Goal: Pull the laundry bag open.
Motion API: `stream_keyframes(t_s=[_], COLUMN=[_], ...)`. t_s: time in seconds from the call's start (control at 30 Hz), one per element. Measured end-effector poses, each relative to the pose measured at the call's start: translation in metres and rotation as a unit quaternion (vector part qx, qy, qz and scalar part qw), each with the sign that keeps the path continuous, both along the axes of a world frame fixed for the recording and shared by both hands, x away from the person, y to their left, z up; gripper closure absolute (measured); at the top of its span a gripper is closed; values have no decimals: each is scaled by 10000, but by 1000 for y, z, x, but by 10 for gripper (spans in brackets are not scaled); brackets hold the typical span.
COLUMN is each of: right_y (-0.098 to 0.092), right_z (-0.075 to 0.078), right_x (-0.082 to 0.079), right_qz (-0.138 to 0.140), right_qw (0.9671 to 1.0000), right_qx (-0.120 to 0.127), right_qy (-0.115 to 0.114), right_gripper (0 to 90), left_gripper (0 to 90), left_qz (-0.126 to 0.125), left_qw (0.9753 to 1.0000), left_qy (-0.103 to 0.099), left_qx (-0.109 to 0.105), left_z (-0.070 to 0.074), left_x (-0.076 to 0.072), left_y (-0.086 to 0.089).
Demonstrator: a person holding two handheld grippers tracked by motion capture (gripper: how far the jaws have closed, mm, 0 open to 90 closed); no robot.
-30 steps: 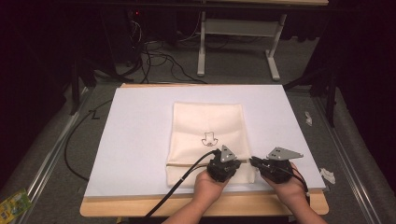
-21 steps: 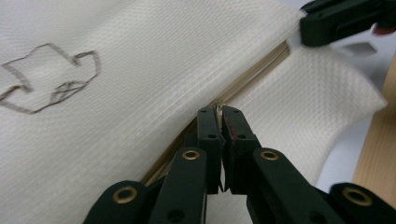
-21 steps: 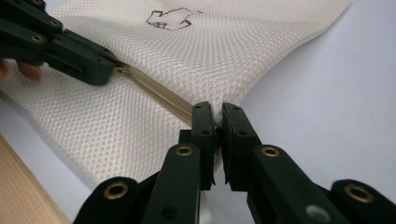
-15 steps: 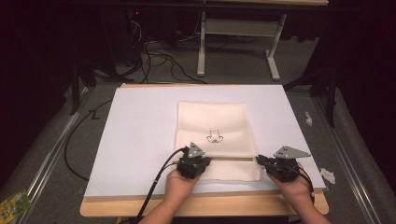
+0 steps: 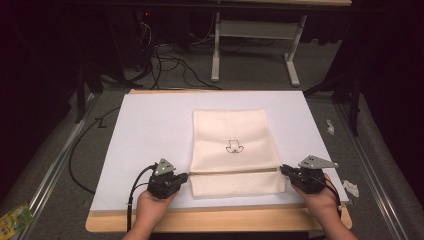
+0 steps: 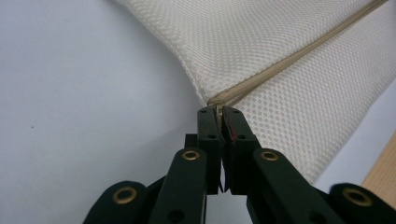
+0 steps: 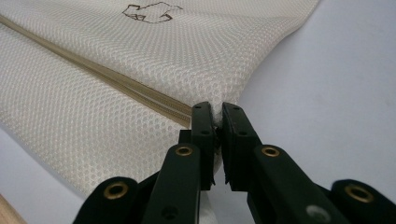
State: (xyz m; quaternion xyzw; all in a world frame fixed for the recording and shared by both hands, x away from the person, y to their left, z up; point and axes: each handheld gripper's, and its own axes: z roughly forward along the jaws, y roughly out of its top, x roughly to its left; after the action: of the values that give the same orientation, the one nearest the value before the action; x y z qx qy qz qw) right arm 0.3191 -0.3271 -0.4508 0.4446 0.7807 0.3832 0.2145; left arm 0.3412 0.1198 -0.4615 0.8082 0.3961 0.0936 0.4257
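Cream mesh bag (image 5: pixel 231 150) lies flat mid-mat (image 5: pixel 150 130), zipper (image 5: pixel 235 171) near front. Since half a second ago left gripper (image 5: pixel 184 176) has slid left along it to the bag's left end, jaws clamped on the zipper end, likely the pull; right gripper (image 5: pixel 283 169) pinches the right edge. Zip run looks done.

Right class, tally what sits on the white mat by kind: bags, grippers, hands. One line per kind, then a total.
Mesh bag: 1
Hand-held gripper: 2 (left, right)
Hand: 2 (left, right)
Total: 5
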Motion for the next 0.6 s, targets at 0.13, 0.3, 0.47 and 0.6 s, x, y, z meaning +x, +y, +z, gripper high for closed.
stream_keyframes(t_s=[0.13,0.3,0.47,0.6], right_y=[-3,-4,-4,-7], right_z=[-4,-5,-4,-2], right_x=[0,-1,-4,-4], right_qz=[16,35,52,65], right_qw=[10000,9999,9997,9994], right_qx=[73,114,214,345], right_qy=[55,72,67,-72], right_gripper=[841,829,760,663], left_gripper=[869,866,788,667], left_qz=[-60,-121,-39,76], left_qw=[9999,9997,9995,9988], left_qy=[-52,-139,-314,-457], left_qx=[61,150,-17,-153], left_z=[0,-2,0,5], left_x=[-1,0,0,1], left_y=[-2,-3,2,9])
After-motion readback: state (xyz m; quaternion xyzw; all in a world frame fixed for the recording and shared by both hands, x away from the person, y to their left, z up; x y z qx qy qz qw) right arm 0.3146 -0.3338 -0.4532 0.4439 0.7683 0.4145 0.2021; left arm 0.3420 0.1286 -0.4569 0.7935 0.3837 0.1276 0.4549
